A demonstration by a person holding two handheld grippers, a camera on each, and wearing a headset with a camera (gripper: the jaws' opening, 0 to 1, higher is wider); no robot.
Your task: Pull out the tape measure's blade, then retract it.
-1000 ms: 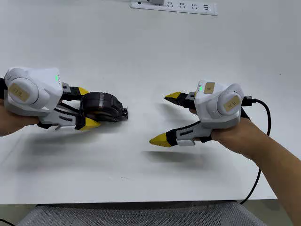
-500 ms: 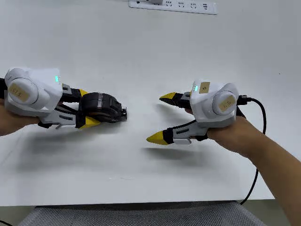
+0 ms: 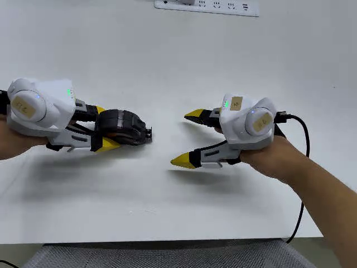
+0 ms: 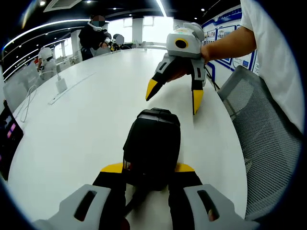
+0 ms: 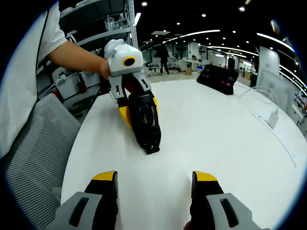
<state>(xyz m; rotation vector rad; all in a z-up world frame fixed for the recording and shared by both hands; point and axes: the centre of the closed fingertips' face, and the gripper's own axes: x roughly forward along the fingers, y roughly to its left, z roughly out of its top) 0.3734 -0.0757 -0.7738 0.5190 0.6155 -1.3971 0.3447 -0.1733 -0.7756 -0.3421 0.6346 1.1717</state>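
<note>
Tape measure (image 3: 121,127) first: black case with a grey band, low on the left side of the white table (image 3: 167,61), and it looks to be resting on the tabletop. The blade is wound in, and its end hook (image 3: 148,134) sits right at the mouth of the case, pointing right toward the middle of the table.

My left gripper (image 3: 104,127) has the case clamped between its yellow-tipped jaws, one on the far side and one on the near side. In the left gripper view the case fills the gap between the two tips and sticks out well past them. My left hand (image 3: 10,142) is wrapped around the white body at the left edge of the head view.

My right gripper (image 3: 187,138) is over on the right, well apart from the tape and pointing left at it. Jaws are spread wide with nothing in them. In the right gripper view the two yellow tips stand far apart with bare table between, and the tape's hook end faces them from farther out. My right hand (image 3: 273,159) grips it from behind, and a black cable (image 3: 304,145) loops off the back and over the near edge of the table.

Further out, a white power strip (image 3: 206,6) lies at the far edge, and a grey mesh chair (image 3: 167,254) sits just under the near edge
</note>
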